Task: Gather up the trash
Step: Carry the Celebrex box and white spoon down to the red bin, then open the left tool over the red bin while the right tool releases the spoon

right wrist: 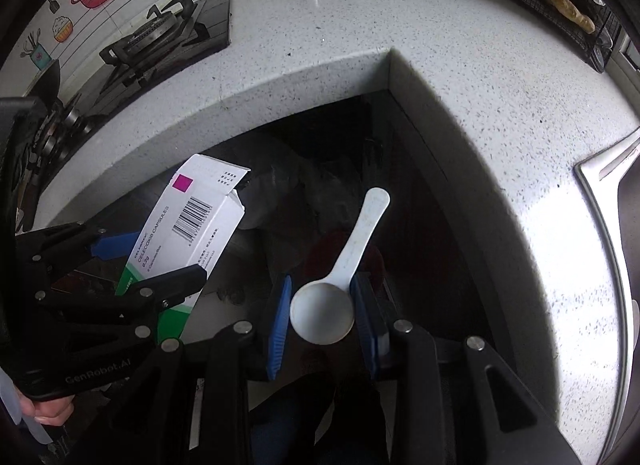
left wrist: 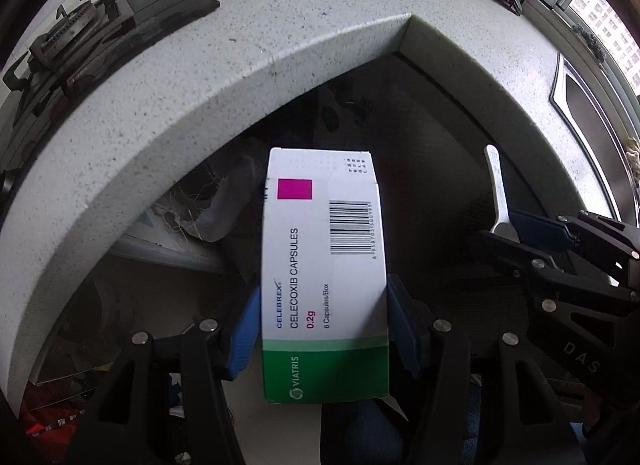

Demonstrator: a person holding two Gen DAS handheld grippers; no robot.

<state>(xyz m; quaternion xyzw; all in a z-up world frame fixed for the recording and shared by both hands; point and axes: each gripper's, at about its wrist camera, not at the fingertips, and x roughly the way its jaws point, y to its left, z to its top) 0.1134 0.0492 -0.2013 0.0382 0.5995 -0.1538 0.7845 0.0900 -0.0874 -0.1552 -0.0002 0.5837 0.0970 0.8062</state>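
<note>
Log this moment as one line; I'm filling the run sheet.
left tool: shut on medicine box | right tool: shut on white scoop | both held below countertop corner

Glossy cardboard box (left wrist: 324,277), speckled countertop (left wrist: 280,5)

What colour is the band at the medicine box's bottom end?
Green, clearest in the left wrist view on the medicine box.

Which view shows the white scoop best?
The right wrist view: the scoop lies whole, bowl between the right gripper's fingers. The left wrist view shows only its handle; the bowl is hidden.
</note>
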